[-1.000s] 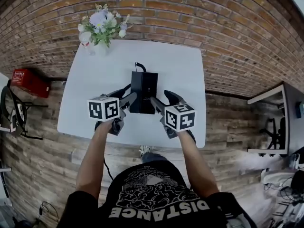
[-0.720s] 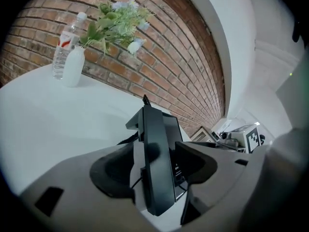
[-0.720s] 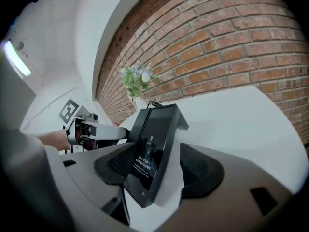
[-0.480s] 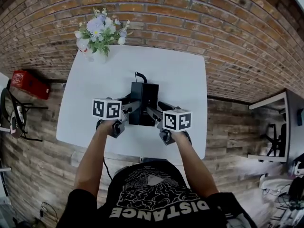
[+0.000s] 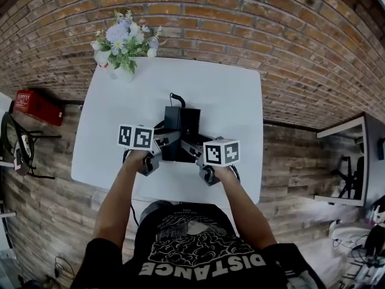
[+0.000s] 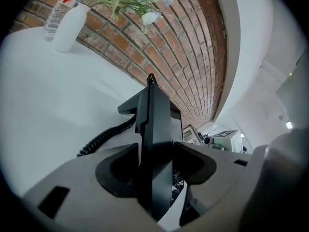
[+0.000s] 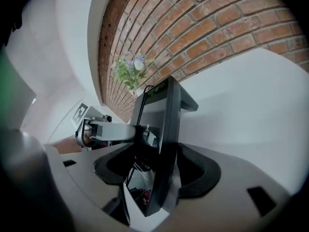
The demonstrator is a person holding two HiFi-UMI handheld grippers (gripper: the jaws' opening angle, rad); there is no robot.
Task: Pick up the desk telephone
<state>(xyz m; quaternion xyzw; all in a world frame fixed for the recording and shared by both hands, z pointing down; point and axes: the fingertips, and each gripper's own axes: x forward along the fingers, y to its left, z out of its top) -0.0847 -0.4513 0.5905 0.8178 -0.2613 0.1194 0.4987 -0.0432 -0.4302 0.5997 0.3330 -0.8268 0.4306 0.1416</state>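
The black desk telephone (image 5: 180, 125) sits mid-table on the white table (image 5: 231, 95), with a cable leaving its far end. My left gripper (image 5: 166, 139) clamps its left side and my right gripper (image 5: 191, 147) its right side. In the left gripper view the phone's edge (image 6: 153, 124) is pinched between the shut jaws of the left gripper (image 6: 155, 170), and its coiled cord (image 6: 104, 138) trails to the left. In the right gripper view the phone (image 7: 166, 110) stands between the shut jaws of the right gripper (image 7: 161, 170). I cannot tell whether it is off the table.
A white vase of flowers (image 5: 123, 41) stands at the table's far left corner, with a plastic bottle (image 6: 60, 8) behind it. A brick wall runs behind the table. A red box (image 5: 37, 104) lies on the floor at left.
Both grippers moved inward from beside the phone and shut on its two sides. The phone sits slightly nearer me than before.
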